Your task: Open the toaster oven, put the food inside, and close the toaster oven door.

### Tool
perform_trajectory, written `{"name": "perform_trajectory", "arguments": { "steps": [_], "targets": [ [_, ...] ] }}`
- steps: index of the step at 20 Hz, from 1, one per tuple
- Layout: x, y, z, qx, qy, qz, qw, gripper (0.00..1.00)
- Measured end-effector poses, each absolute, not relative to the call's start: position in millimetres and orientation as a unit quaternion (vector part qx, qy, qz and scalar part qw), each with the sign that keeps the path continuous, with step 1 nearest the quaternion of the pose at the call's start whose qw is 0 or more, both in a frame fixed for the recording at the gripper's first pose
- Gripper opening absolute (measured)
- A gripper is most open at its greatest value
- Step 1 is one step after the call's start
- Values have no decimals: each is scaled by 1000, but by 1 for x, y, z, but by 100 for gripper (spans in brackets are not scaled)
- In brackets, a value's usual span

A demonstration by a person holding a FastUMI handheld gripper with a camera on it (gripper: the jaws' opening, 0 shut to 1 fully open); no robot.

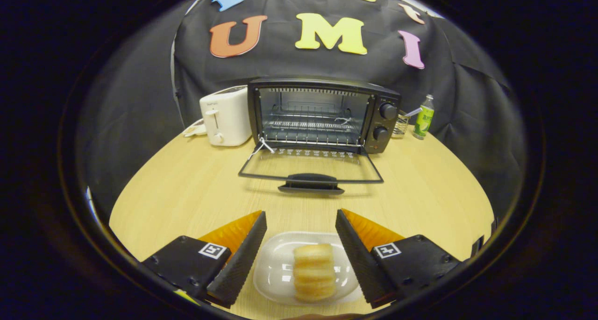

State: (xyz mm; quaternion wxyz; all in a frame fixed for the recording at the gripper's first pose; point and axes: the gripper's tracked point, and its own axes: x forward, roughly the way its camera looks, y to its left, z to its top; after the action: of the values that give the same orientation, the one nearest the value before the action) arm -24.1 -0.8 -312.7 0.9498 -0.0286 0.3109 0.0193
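**Oven open, bread roll on plate between spread fingers**

Black toaster oven [322, 114] w/ glass door [310, 167] folded down flat onto light wood table [187, 189]; wire rack inside, nothing on it. Gripper [301, 224] sits well in front of oven door, jaws released & wide apart, gripping nothing. Ridged pale-golden bread roll [314, 272] lies on clear glass plate [280, 264] btwn the fingers, not touched. White pop-up toaster [225, 116] just left of oven; green bottle [424, 117] to oven's right.
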Motion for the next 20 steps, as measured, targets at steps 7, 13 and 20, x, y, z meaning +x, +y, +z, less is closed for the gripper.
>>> {"name": "perform_trajectory", "arguments": {
  "steps": [7, 13, 20],
  "targets": [
    [-70, -29, -353, -17, 326, 0, 945, 98],
    [-82, -32, -369, -24, 321, 32, 946, 93],
    [-82, -30, -378, -8, 316, 48, 947, 83]
  ]
}}
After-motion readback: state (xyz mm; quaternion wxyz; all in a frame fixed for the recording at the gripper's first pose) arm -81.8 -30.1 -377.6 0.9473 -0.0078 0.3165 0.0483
